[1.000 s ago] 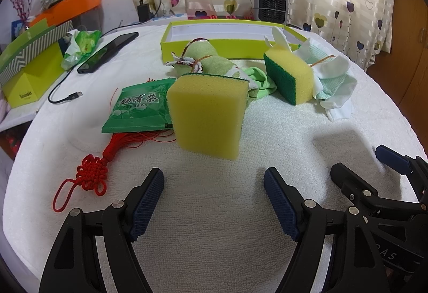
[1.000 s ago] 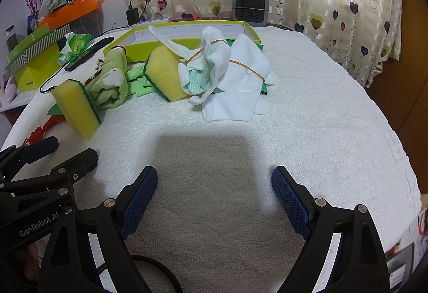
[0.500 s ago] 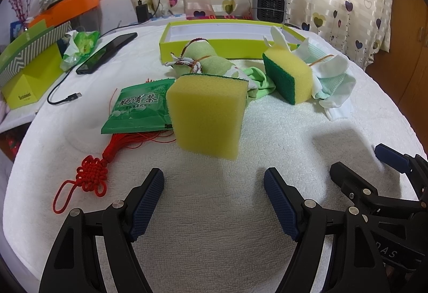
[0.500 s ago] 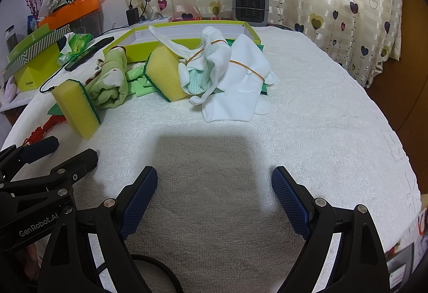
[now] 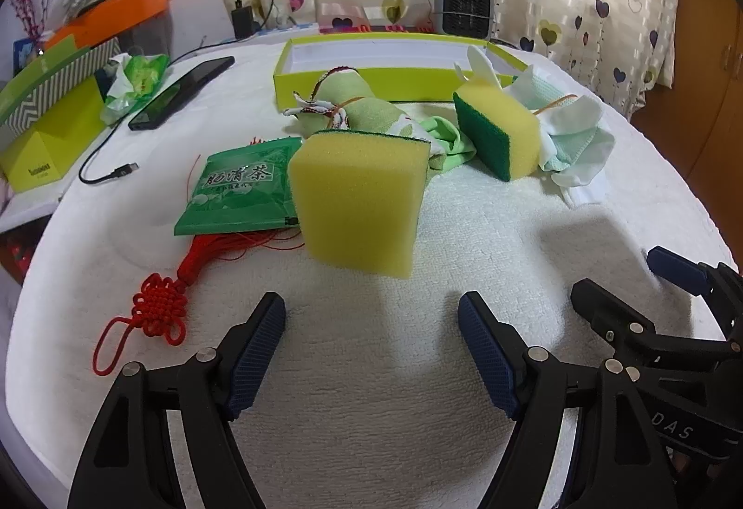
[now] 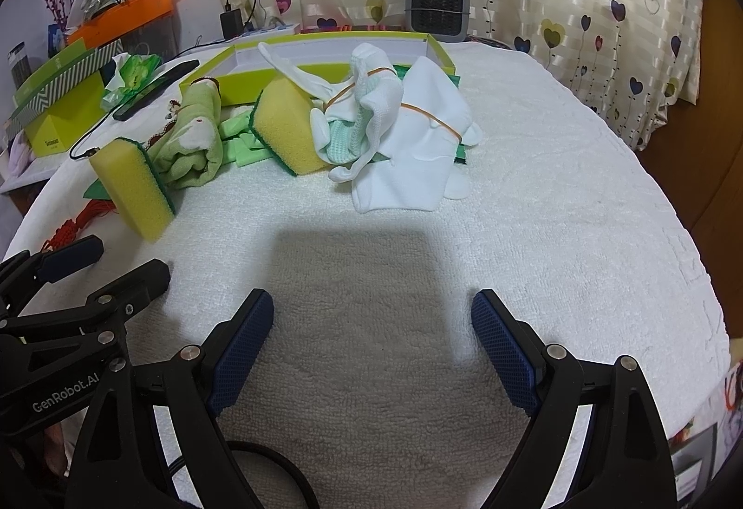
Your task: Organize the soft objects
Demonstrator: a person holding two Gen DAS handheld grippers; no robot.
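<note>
A yellow sponge with a green back (image 5: 357, 202) (image 6: 132, 193) stands on edge on the white towel, just ahead of my open left gripper (image 5: 371, 346). A second yellow-green sponge (image 5: 499, 135) (image 6: 288, 133) leans further back beside a rolled green cloth (image 5: 357, 105) (image 6: 190, 142) tied with a band. A white and mint cloth bundle (image 6: 399, 133) (image 5: 571, 133) held by a rubber band lies ahead of my open right gripper (image 6: 371, 342). Neither gripper holds anything. A shallow lime-green box (image 5: 297, 72) (image 6: 436, 44) lies open behind the pile.
A green tea packet (image 5: 241, 193) and a red knot tassel (image 5: 158, 304) lie left of the near sponge. A phone (image 5: 181, 93) with a cable, a lime box (image 5: 46, 128), an orange tray (image 5: 111, 16) and a small heater (image 5: 464, 7) line the back and left.
</note>
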